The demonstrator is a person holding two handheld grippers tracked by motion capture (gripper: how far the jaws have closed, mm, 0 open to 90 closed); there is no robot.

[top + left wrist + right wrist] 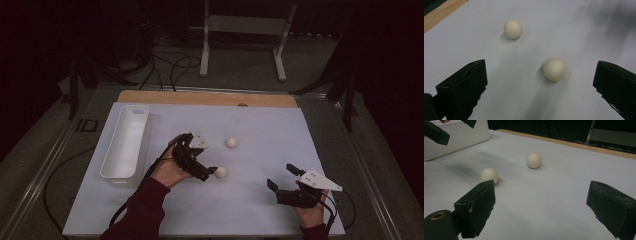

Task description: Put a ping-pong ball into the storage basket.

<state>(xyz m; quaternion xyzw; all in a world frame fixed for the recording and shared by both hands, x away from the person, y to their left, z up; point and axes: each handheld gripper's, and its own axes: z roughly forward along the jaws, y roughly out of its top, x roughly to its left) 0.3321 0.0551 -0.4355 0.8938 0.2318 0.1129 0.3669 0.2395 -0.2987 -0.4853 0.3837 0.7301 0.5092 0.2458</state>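
Note:
Two white balls lie on the white table sheet. The nearer ball rests just ahead of my left gripper, whose jaws stand wide open with one tip close beside it. The farther ball sits alone behind it. My right gripper hovers open near the front right of the sheet, holding nothing, pointed toward both balls. In the right gripper view, the left gripper's fingers show at the top left.
A long white tray stands along the sheet's left side. A wooden strip borders the far edge. Behind the table are a white frame stand and loose cables on the floor.

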